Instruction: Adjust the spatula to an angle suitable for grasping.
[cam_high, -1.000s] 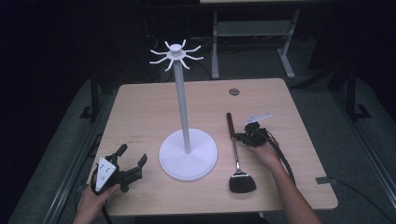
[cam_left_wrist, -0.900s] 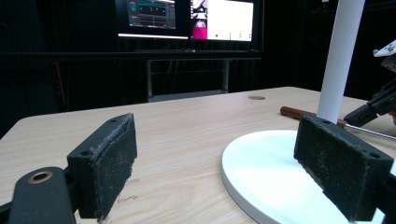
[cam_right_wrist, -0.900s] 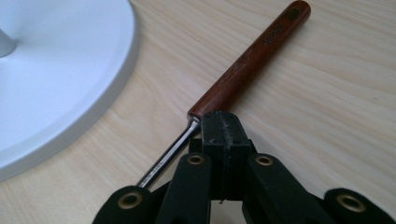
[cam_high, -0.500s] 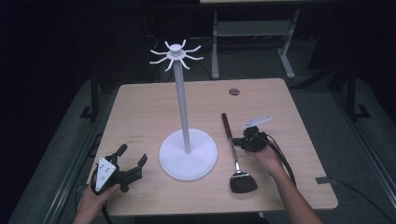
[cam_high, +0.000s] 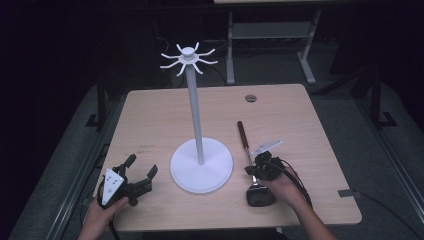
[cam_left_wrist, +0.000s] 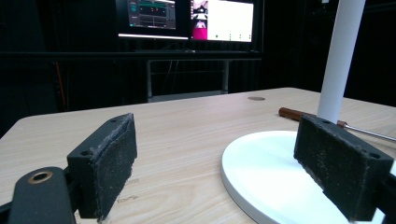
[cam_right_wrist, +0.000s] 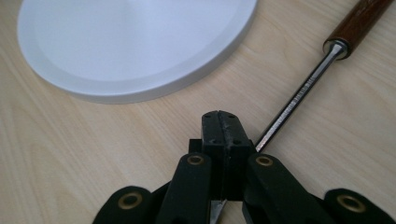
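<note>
Where the right gripper (cam_high: 256, 169) clamps it, the ladle (cam_high: 250, 155) shows a thin shiny steel shaft (cam_right_wrist: 299, 95) pinched between closed black pads, a dark brown wooden handle (cam_high: 242, 132) at the far end and a black bowl (cam_high: 260, 196) near the table's (cam_high: 300, 120) front edge; it lies right of the white stand (cam_high: 200, 165). No readable writing. Stand: smooth round base, straight pole, hooked top. Light wood-grain tabletop. Left gripper (cam_high: 140, 176) spread wide, empty, gritty rubber pads (cam_left_wrist: 112, 158).
</note>
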